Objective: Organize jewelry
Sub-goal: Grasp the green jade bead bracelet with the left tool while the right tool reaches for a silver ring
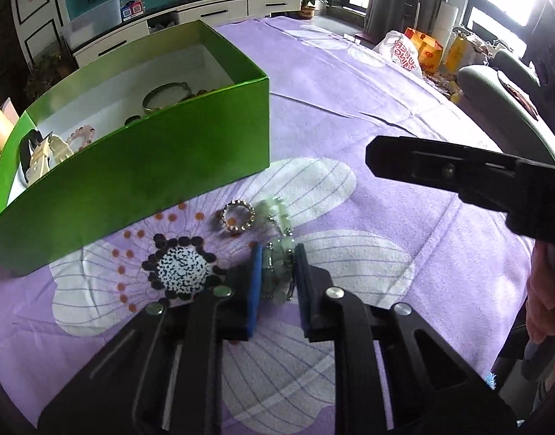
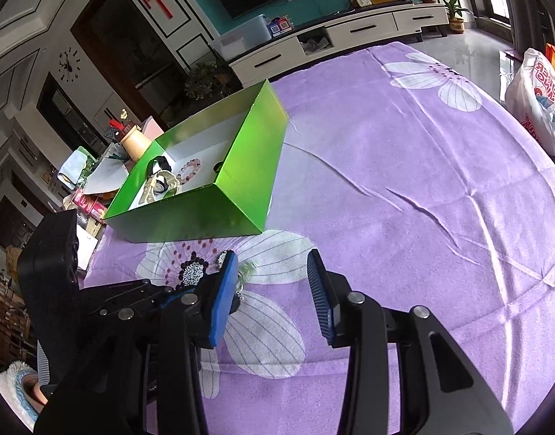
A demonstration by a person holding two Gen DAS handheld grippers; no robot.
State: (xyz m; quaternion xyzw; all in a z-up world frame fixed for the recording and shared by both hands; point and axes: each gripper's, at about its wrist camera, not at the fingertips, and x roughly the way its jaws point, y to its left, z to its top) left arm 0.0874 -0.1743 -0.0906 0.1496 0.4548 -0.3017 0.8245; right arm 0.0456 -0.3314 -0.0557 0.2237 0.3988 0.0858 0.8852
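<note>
A green box (image 1: 139,166) stands on the purple flowered cloth; it also shows in the right wrist view (image 2: 219,203). Inside lie a gold bangle (image 1: 165,96), a pink bead bracelet (image 1: 82,137) and watches (image 1: 38,156). On the cloth in front lie a sparkly ring bracelet (image 1: 238,215) and a pale green bead bracelet (image 1: 279,253). My left gripper (image 1: 277,272) has its blue pads on either side of the green bracelet, narrowly apart. My right gripper (image 2: 273,282) is open and empty, hovering right of the left one.
The purple cloth (image 2: 404,181) spreads wide to the right and back. Shopping bags (image 1: 415,50) and a chair (image 1: 502,101) stand beyond its far right edge. Clutter with a wooden jar (image 2: 132,141) sits left of the box.
</note>
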